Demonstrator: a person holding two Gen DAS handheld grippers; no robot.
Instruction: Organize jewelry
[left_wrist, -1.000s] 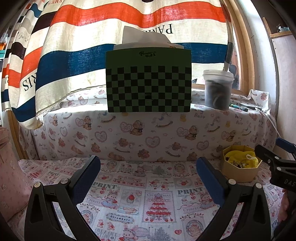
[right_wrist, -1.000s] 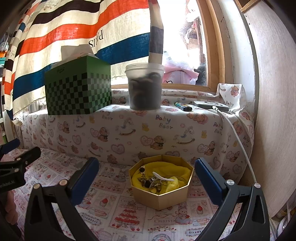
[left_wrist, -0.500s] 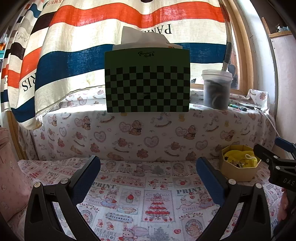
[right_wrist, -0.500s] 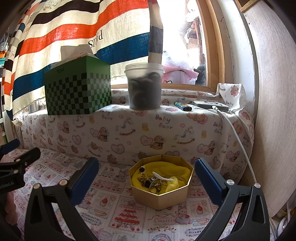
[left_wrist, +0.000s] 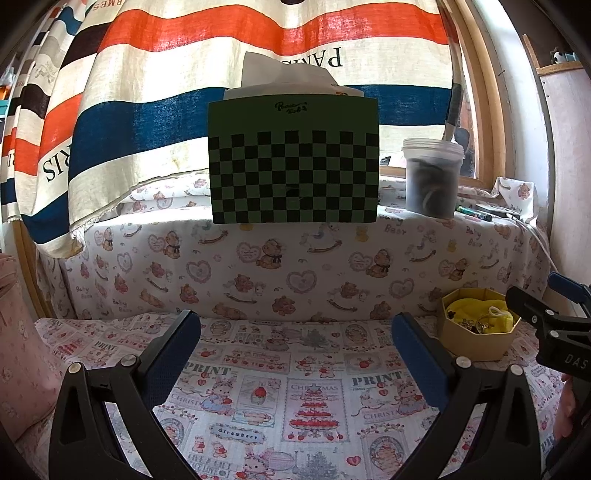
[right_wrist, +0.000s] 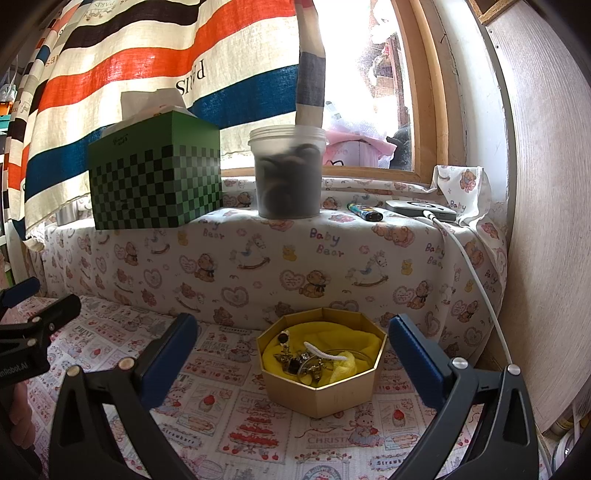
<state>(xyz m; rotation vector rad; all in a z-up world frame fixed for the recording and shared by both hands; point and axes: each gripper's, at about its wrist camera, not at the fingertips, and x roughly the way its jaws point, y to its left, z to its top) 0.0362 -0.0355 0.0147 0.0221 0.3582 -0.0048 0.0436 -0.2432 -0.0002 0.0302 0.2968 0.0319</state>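
A tan octagonal box (right_wrist: 325, 391) lined with yellow cloth sits on the printed tablecloth, with a tangle of jewelry (right_wrist: 301, 360) inside. My right gripper (right_wrist: 293, 350) is open and empty, its jaws spread either side of the box, just short of it. In the left wrist view the box (left_wrist: 476, 341) is at the far right. My left gripper (left_wrist: 295, 350) is open and empty over bare cloth, left of the box.
A raised ledge (right_wrist: 280, 254) covered in bear-print cloth runs behind the box. On it stand a green checkered tissue box (left_wrist: 293, 162), a plastic tub (right_wrist: 288, 171), a lighter (right_wrist: 364, 211) and a charger with a white cable (right_wrist: 476, 273). A wood panel (right_wrist: 546, 221) closes the right side.
The left gripper has dropped back slightly. The right gripper has barely moved. Both stay open.
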